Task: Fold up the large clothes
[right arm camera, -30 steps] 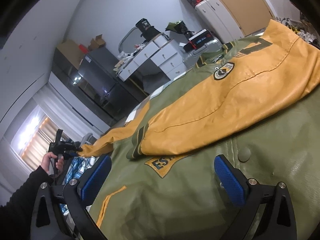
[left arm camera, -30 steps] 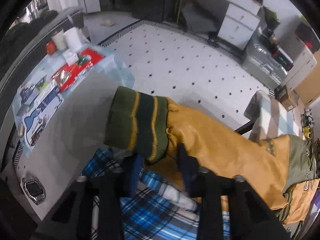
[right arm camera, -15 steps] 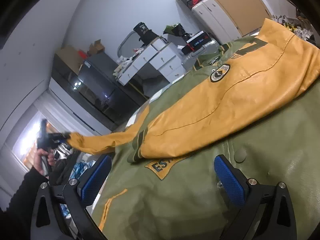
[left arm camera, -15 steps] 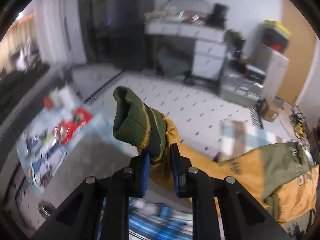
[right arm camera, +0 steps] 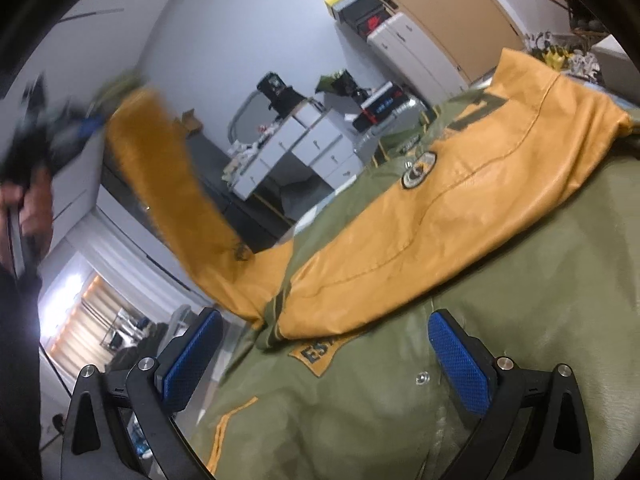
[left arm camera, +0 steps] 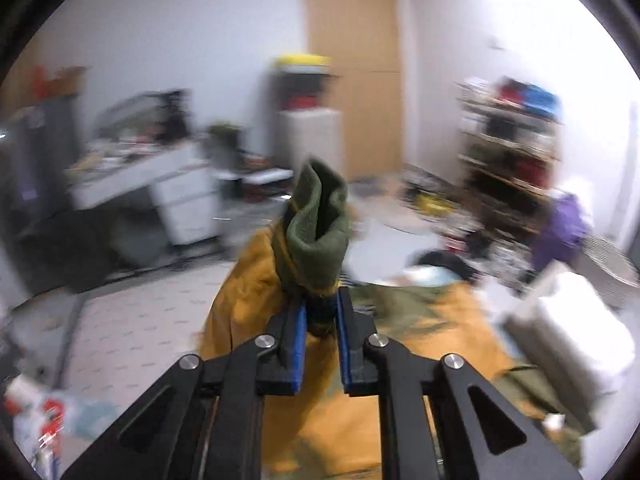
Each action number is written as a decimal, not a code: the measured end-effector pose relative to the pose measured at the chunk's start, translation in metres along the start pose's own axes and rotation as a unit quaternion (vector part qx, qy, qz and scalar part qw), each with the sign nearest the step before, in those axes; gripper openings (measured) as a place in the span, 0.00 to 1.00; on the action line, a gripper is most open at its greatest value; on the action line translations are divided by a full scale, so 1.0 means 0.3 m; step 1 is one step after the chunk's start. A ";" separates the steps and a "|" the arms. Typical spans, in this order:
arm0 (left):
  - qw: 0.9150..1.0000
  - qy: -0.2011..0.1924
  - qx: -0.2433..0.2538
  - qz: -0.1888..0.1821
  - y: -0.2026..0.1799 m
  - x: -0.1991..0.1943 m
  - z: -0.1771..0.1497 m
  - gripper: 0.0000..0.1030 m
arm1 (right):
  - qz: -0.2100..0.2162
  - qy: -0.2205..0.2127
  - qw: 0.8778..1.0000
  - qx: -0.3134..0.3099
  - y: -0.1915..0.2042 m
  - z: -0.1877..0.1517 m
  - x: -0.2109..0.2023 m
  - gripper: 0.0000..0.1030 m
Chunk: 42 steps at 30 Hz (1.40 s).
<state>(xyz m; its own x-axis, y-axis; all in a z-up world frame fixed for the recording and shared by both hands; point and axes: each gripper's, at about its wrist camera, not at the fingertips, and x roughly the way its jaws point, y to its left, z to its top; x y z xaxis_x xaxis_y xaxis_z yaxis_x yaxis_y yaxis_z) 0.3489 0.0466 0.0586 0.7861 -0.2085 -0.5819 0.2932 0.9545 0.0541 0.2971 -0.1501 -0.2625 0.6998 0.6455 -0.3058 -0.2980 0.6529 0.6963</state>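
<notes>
A large olive-green jacket with mustard-yellow sleeves lies spread flat. One yellow sleeve is folded across its chest. My left gripper has the dark green ribbed cuff of the other sleeve between its blue pads, and its jaws are still closing on it. In the right wrist view that sleeve hangs raised and blurred at the upper left, under a person's hand. My right gripper hovers open just over the jacket's front, with nothing between its fingers.
A white desk with drawers and a white cabinet stand behind the jacket. A wooden door, a cluttered shelf and a white bulky object appear in the left wrist view. Tiled floor lies to the left.
My left gripper has closed on the cuff, lifted the sleeve high and swung it round towards the jacket. The right gripper has stayed almost still.
</notes>
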 end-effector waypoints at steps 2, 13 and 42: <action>0.998 0.028 0.015 -0.059 -0.127 0.124 -0.008 0.08 | -0.007 -0.020 1.000 -0.001 -0.002 0.004 -0.025 1.00; 0.972 0.116 0.043 -0.202 -0.189 0.389 -0.226 0.37 | -0.017 -0.008 0.998 0.067 -0.095 0.026 -0.010 1.00; 0.968 0.192 -0.160 -0.030 0.296 0.532 -0.819 0.73 | -0.307 0.124 0.915 -0.231 -0.061 0.461 0.199 0.31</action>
<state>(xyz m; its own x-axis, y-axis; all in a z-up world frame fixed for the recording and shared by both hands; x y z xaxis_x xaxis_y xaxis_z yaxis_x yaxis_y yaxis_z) 0.3668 0.1504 -0.2288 0.4941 -0.2297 -0.8386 0.0997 0.9731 -0.2077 0.4341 -0.1783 -0.2039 0.6754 0.1329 -0.7254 -0.1803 0.9835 0.0123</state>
